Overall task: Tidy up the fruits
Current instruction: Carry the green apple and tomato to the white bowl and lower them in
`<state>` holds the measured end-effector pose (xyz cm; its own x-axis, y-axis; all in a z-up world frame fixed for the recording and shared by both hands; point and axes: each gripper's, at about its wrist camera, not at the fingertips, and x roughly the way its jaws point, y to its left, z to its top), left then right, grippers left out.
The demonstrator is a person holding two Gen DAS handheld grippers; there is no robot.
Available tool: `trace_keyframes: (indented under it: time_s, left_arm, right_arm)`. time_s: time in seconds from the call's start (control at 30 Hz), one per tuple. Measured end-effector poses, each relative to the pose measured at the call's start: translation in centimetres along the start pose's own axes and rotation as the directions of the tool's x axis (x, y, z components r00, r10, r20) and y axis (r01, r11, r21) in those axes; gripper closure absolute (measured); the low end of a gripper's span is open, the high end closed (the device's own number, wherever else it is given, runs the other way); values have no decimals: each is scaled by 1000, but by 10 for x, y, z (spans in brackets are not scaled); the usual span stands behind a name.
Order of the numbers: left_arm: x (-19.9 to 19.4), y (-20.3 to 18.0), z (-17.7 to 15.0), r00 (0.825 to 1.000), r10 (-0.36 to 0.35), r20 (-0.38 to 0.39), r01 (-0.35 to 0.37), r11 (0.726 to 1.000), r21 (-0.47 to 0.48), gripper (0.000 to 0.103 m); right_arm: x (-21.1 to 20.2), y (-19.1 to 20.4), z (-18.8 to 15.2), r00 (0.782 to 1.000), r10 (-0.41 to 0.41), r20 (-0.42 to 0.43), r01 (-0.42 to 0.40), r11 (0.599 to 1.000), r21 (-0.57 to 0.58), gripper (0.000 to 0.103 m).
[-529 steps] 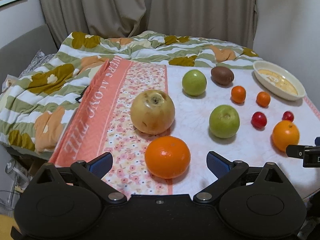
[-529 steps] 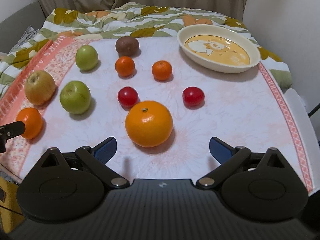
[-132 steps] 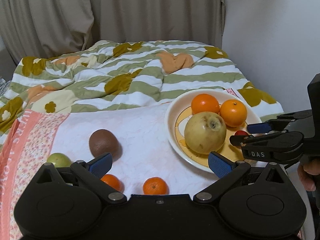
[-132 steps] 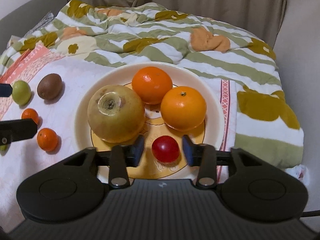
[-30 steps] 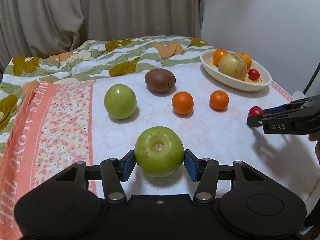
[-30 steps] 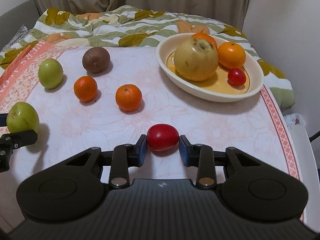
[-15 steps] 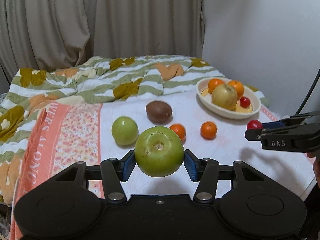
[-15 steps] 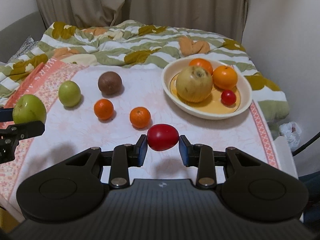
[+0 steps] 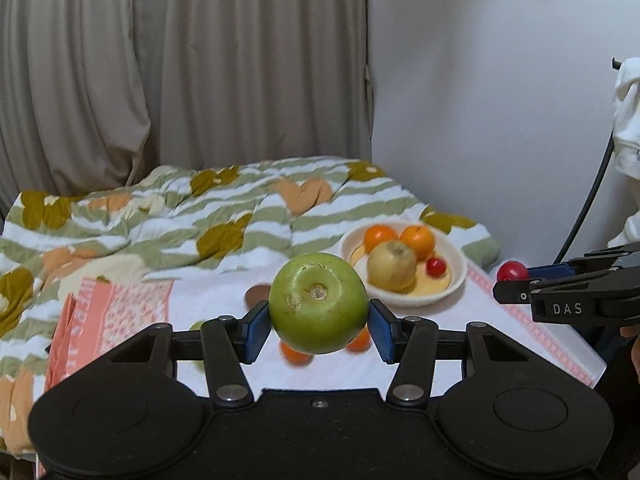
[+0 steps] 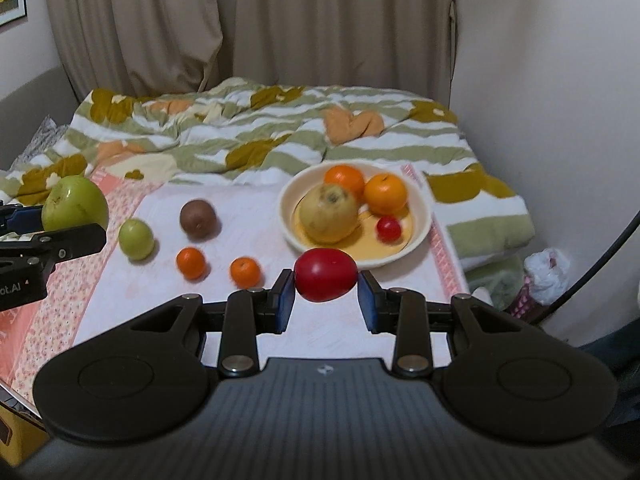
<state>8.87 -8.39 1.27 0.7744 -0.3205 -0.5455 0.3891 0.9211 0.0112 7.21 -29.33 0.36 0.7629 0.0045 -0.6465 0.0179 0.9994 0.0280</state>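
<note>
Left tongs clamped on a large green apple, blue pads pressed to both its sides, stem end toward the camera; the apple is held in the air above the table. Right tongs clamped on a red tomato, also clear of the table surface, near the front rim of the bowl. Bowl, cream with a yellow inside, sits at the far right of the table and holds a yellowish apple, two oranges behind it and a small red tomato at its right. On the pale cloth to the left of the bowl: a brown kiwi, a smaller green apple left of it, and two mandarins side by side nearer the camera. A striped floral quilt lies bunched behind the table, curtains behind that. Both views somewhat blurred.
</note>
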Motion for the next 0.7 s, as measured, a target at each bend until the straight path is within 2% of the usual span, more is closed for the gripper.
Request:
trace_keyframes:
  time_s: [0.3, 0.7]
  left_arm:
    - [28, -57, 27, 999, 40, 24, -39, 998, -47, 46]
    - [95, -123, 47, 993, 106, -44, -110, 989, -99, 46]
  right_arm:
    - [14, -63, 28, 997, 71, 29, -69, 996, -59, 54]
    - [69, -133, 65, 985, 169, -14, -169, 974, -153, 54]
